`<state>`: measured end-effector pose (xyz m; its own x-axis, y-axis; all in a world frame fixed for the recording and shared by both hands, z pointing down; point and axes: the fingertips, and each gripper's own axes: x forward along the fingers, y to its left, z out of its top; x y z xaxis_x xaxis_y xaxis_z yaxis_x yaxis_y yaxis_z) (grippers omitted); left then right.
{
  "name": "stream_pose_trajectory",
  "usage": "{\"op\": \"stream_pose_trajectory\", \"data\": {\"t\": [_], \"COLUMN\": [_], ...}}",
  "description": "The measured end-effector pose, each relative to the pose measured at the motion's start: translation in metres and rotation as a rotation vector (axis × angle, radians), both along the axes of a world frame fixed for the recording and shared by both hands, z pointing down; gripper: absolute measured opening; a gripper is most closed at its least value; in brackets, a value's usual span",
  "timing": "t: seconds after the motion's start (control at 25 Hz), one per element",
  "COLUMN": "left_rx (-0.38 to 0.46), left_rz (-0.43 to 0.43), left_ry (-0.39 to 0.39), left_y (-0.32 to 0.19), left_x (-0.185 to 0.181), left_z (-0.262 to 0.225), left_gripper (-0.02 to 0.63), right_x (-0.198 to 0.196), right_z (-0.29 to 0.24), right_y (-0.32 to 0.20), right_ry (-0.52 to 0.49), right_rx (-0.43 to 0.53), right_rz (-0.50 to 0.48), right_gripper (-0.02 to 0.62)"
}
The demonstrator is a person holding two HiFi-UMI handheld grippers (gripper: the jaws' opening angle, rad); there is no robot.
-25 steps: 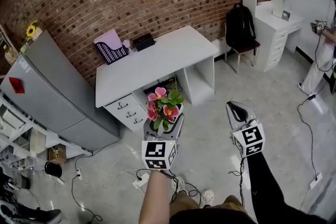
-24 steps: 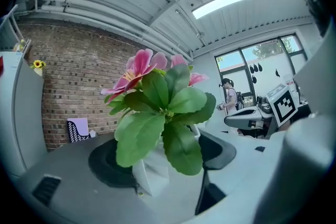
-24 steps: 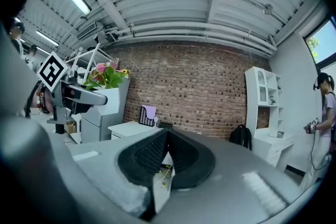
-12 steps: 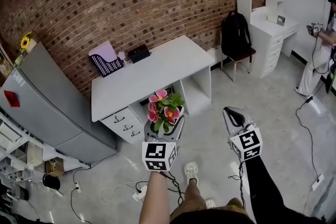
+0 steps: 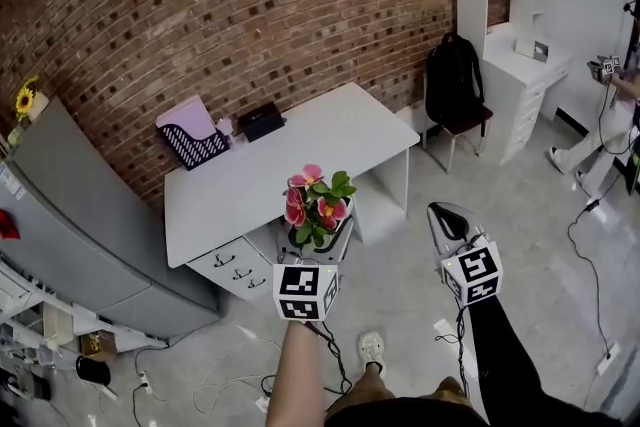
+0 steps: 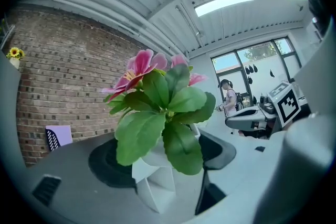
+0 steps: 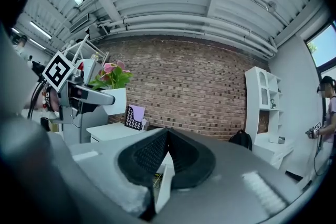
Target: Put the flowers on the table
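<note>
Pink flowers with green leaves point(image 5: 316, 199) stand in a white faceted pot point(image 5: 322, 235), and my left gripper point(image 5: 322, 242) is shut on that pot, holding it upright in the air in front of the white table point(image 5: 260, 185). In the left gripper view the flowers point(image 6: 157, 94) fill the middle, and the pot point(image 6: 153, 186) sits between the two dark pads. My right gripper point(image 5: 448, 218) hangs to the right over the floor, shut and with nothing in it; its pads point(image 7: 152, 157) meet in its own view.
On the table's far side sit a black file tray with purple paper point(image 5: 190, 140) and a black box point(image 5: 262, 120). A grey cabinet point(image 5: 70, 205) stands to the left. A backpack on a chair point(image 5: 455, 80), white shelving point(image 5: 510, 5) and a person point(image 5: 615, 115) are to the right. Cables point(image 5: 240, 380) lie on the floor.
The view has swung a little, and the table now lies closer under the held flowers. Both grippers keep their places in the view, the left still gripping the pot.
</note>
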<state>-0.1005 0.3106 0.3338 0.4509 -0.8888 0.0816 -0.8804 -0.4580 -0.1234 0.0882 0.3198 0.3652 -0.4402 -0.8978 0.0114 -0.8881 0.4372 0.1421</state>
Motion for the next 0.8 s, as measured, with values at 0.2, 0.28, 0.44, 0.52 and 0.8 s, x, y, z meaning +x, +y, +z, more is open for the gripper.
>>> {"op": "stream_pose_trajectory", "data": {"t": [0.2, 0.28, 0.44, 0.52, 0.8], "left_rx": [-0.006, -0.006, 0.004, 0.002, -0.002], "left_rz": [0.005, 0.01, 0.022, 0.024, 0.038], "left_ry": [0.007, 0.004, -0.001, -0.001, 0.008], "left_y": [-0.074, -0.102, -0.157, -0.184, -0.247], "left_x": [-0.024, -0.032, -0.043, -0.049, -0.057], "left_z": [-0.008, -0.01, -0.015, -0.015, -0.01], "left_gripper": [0.342, 0.342, 0.342, 0.342, 0.342], "right_x": [-0.023, -0.033, -0.048, -0.054, -0.064], "right_z": [0.0, -0.001, -0.003, -0.004, 0.004], "right_y": [-0.071, -0.099, -0.154, -0.179, -0.239], "right_ry": [0.008, 0.008, 0.004, -0.003, 0.002], "right_rx": [-0.02, -0.022, -0.02, -0.022, -0.034], "right_rz": [0.004, 0.003, 0.004, 0.005, 0.008], "right_gripper": [0.0, 0.0, 0.0, 0.0, 0.0]}}
